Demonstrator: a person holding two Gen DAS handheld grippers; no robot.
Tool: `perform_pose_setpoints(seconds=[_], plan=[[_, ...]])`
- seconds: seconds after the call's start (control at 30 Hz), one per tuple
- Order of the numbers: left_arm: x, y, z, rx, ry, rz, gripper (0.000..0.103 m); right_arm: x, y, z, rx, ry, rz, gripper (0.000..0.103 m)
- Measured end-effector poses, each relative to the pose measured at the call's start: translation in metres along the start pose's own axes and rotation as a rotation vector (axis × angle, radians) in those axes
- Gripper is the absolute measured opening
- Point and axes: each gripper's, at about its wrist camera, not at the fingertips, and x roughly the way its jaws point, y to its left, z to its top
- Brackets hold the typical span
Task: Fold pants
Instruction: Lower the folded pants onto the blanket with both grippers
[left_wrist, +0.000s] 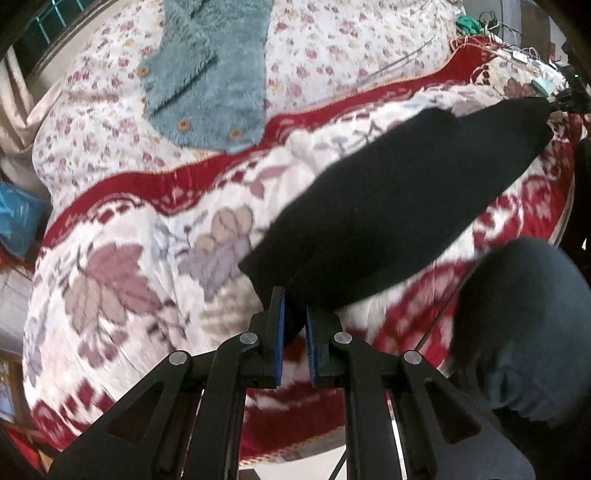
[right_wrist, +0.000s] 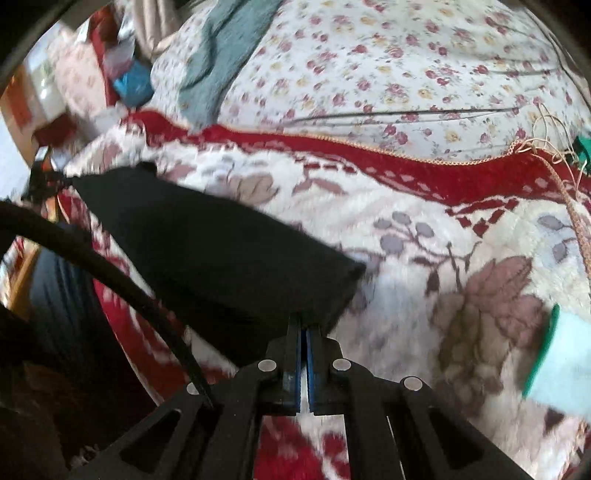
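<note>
The black pants (left_wrist: 399, 199) hang stretched as a long dark band above the red and white floral blanket (left_wrist: 122, 280). My left gripper (left_wrist: 294, 308) is shut on one end of them, black cloth pinched between its blue pads. My right gripper (right_wrist: 304, 328) is shut on the other end of the pants (right_wrist: 221, 258), which run up and to the left from its fingers. In the left wrist view the far end of the band reaches the right gripper (left_wrist: 567, 99) at the upper right. In the right wrist view the left gripper (right_wrist: 42, 181) shows at the far left.
A fluffy teal garment with wooden buttons (left_wrist: 207, 74) lies on the small-flowered sheet (left_wrist: 351, 44) behind the blanket. A folded teal and white item (right_wrist: 561, 365) lies at the right. A person's dark trouser leg (left_wrist: 524, 332) stands by the bed edge. A black cable (right_wrist: 110, 280) crosses the left.
</note>
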Motion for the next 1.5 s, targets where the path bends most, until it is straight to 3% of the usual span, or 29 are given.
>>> perform_pose_setpoints(seconds=[0.13,0.33,0.5,0.6,0.67,0.73,0.83,0.9,1.0,1.07,1.1,1.13,1.2,1.3,1.4,1.5], plan=[[0.016,0.001,-0.024,-0.036,0.038,0.023,0.009,-0.002,0.003,-0.015,-0.020,0.028,-0.056,0.001],[0.024,0.009,-0.039,-0.125,0.023,0.063,0.008,-0.002,-0.006,-0.022,0.001,0.070,-0.115,0.001],[0.023,0.038,-0.047,-0.262,0.029,0.215,0.008,-0.004,0.000,-0.018,-0.018,0.073,-0.153,0.001],[-0.001,0.059,-0.041,-0.392,-0.048,0.278,0.008,-0.015,0.002,-0.009,-0.005,0.048,-0.187,0.001],[-0.017,0.055,-0.026,-0.412,-0.143,0.225,0.009,-0.028,0.005,0.003,0.018,-0.007,-0.183,0.001],[-0.019,0.038,-0.007,-0.368,-0.215,0.140,0.009,-0.035,0.009,0.018,0.066,-0.061,-0.123,0.002],[-0.011,0.004,0.017,-0.253,-0.253,0.041,0.009,-0.016,0.022,0.042,0.106,-0.021,-0.094,0.004],[0.008,-0.013,0.030,-0.178,-0.232,-0.010,0.009,0.008,0.032,0.053,0.096,0.040,-0.110,0.004],[0.047,-0.017,0.039,-0.164,-0.125,-0.035,0.009,0.040,0.042,0.058,0.054,0.082,-0.051,0.004],[0.072,-0.010,0.036,-0.200,-0.053,-0.050,0.009,0.066,0.035,0.053,0.020,0.182,-0.147,0.004],[0.083,-0.007,0.034,-0.212,-0.025,-0.057,0.009,0.075,0.024,0.049,0.057,0.232,-0.152,0.004],[0.091,-0.008,0.033,-0.219,0.000,-0.062,0.009,0.073,0.009,0.044,0.141,0.237,-0.080,0.004],[0.099,-0.009,0.033,-0.238,-0.009,-0.066,0.009,0.068,-0.006,0.036,0.232,0.293,0.016,0.004],[0.110,0.001,0.039,-0.284,-0.015,-0.080,0.009,0.064,-0.005,0.021,0.253,0.388,0.088,0.004],[0.110,0.007,0.043,-0.300,-0.013,-0.091,0.009,0.060,-0.008,0.016,0.312,0.384,0.107,0.004],[0.100,0.005,0.043,-0.275,-0.018,-0.038,0.009,0.050,-0.010,0.026,0.333,0.354,0.070,0.005]])
